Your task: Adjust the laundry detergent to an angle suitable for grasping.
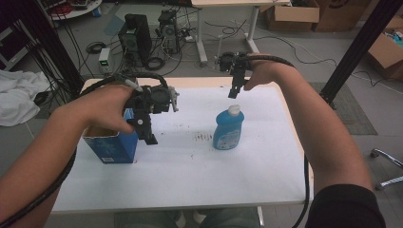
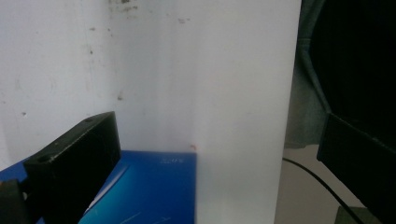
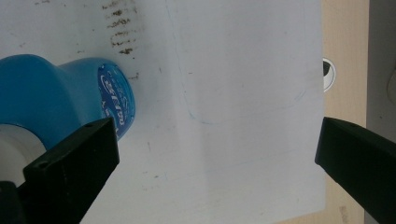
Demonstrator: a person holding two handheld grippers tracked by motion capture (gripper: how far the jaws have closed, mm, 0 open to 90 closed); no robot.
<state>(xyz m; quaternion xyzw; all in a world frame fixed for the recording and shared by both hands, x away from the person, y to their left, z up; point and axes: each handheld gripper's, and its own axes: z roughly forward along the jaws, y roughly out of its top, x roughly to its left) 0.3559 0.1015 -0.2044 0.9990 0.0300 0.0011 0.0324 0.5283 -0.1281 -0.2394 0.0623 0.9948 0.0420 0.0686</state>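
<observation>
A blue bottle (image 1: 228, 128) with a white cap stands upright near the middle of the white table top (image 1: 190, 175). An open-topped blue box (image 1: 111, 147) stands at the left. My left gripper (image 1: 148, 137) hovers by the box's right upper edge, jaws pointing down. In the left gripper view its gripper (image 2: 219, 158) is open, with the blue box (image 2: 149, 191) below the left jaw. My right gripper (image 1: 235, 91) hangs just above and behind the bottle's cap. In the right gripper view this gripper (image 3: 215, 158) is open, and the bottle (image 3: 70, 98) lies off to the left, outside the jaws.
Dark smudges (image 1: 203, 137) mark the table left of the bottle. A cable hole (image 3: 328, 74) sits in the bare wooden edge. Behind the table stand computer towers (image 1: 135, 38) and cardboard boxes (image 1: 292, 14). A black post (image 1: 361, 47) rises at the right, and a white cloth (image 1: 19, 95) lies at the left.
</observation>
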